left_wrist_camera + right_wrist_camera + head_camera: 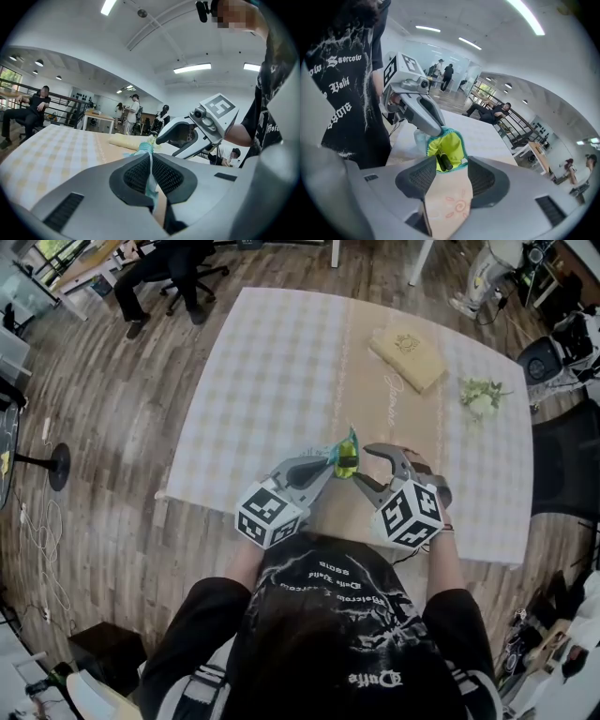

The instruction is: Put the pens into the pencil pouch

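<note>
Teal rim clamped in the left tongs [328, 465], the pouch [348, 457] hangs over the worktop [281, 362], one dark pen [443, 161] inside. Right tongs [370, 468] gape around its body. No loose pens show; probably nearly done.

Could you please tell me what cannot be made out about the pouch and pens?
- Pen count: right gripper view shows one pen end in the pencil pouch, which hides the rest.
- Pouch's lower body: head view, behind left gripper and right gripper.
- Box print: head view, too small.
</note>
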